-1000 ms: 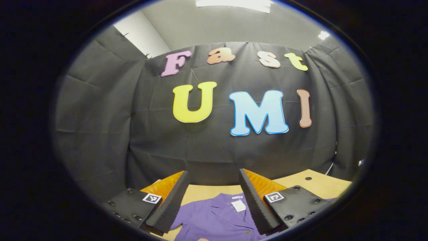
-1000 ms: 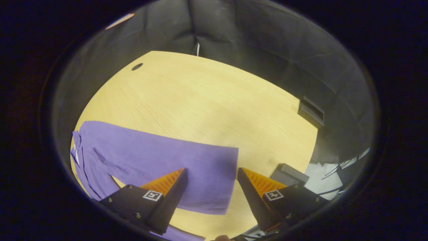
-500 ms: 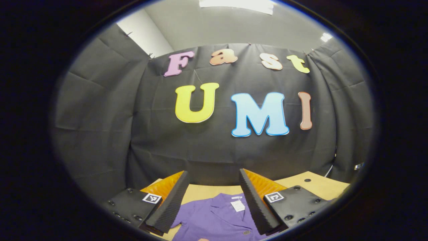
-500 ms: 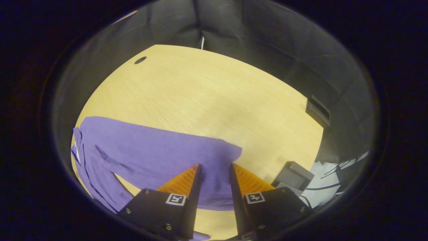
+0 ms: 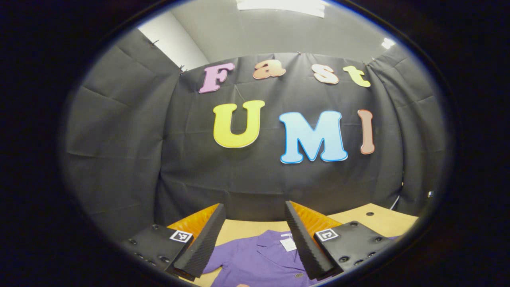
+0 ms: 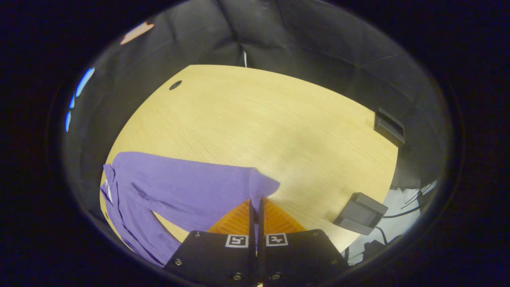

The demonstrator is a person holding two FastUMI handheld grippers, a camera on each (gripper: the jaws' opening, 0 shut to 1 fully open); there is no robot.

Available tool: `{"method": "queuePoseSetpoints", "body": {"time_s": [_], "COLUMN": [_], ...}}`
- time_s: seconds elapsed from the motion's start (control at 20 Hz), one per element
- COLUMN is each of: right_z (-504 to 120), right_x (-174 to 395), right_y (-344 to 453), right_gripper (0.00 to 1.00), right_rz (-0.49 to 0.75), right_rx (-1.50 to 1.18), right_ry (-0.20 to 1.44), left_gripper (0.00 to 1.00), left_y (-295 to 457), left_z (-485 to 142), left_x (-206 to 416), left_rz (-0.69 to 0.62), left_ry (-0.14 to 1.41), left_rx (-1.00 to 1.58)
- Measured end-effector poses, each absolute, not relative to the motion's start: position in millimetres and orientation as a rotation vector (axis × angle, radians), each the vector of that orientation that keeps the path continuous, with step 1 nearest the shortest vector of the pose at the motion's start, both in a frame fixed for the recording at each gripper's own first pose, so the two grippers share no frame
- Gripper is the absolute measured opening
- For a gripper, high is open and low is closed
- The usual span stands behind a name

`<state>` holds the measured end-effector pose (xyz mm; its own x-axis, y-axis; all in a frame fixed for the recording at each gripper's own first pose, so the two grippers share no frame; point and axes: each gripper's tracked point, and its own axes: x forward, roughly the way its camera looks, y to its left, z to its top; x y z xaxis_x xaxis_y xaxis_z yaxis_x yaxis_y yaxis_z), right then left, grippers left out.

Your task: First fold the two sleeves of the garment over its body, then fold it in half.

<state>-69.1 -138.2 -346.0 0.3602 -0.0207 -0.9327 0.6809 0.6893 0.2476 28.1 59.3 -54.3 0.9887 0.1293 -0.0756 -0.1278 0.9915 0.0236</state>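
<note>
Right claw (image 6: 256,201) is clenched on the cuff end of the purple garment's sleeve (image 6: 223,187), both orange fingers pressed together with a thin strip of fabric between them; the cuff puckers up into the tips. From there the sleeve runs flat across the light wood table (image 6: 279,119) toward the garment (image 6: 131,207) body, which lies at the table's near-left edge in the right gripper view, collar end at the far left. A dark grey box-like object (image 6: 360,213) sits just off the table edge to the right of the claw, another dark block (image 6: 389,127) sits at the far right edge, and a small dark hole marks the tabletop near the far corner. Left claw (image 5: 255,235) is released, fingers wide apart, hanging above the garment's collar area: the collar, a white tag (image 5: 289,244) and a button show between and below the fingers, not touched by them. Beyond it, table edge, then the black cloth wall (image 5: 119,159).
</note>
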Motion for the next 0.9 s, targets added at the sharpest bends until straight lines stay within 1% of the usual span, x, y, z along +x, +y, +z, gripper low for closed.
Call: {"method": "queuePoseSetpoints", "body": {"time_s": [0.35, 0.5, 0.75, 0.8, 0.9], "right_z": [-268.9, -229.7, -168.4, -157.2, -131.5], "right_x": [-22.3, 4.8, 45.4, 53.2, 68.8], "right_y": [-136.0, -114.8, -80.1, -71.3, -49.6], "right_gripper": [0.02, 0.01, 0.02, 0.01, 0.01], "right_rz": [-0.402, -0.325, -0.206, -0.180, -0.119], "right_rx": [0.532, 0.525, 0.486, 0.484, 0.485], "right_ry": [0.880, 0.793, 0.680, 0.657, 0.608], "left_gripper": [0.94, 0.94, 0.94, 0.96, 0.96], "left_y": [58.6, 61.3, 81.1, 83.8, 90.3], "left_z": [-47.4, -47.3, -42.7, -41.8, -41.2], "left_x": [20.8, 17.7, 6.7, 5.2, 1.9], "left_rz": [0.123, 0.118, 0.161, 0.169, 0.185], "left_ry": [0.059, 0.068, 0.061, 0.059, 0.059], "left_rx": [0.003, -0.029, -0.043, -0.044, -0.044]}}
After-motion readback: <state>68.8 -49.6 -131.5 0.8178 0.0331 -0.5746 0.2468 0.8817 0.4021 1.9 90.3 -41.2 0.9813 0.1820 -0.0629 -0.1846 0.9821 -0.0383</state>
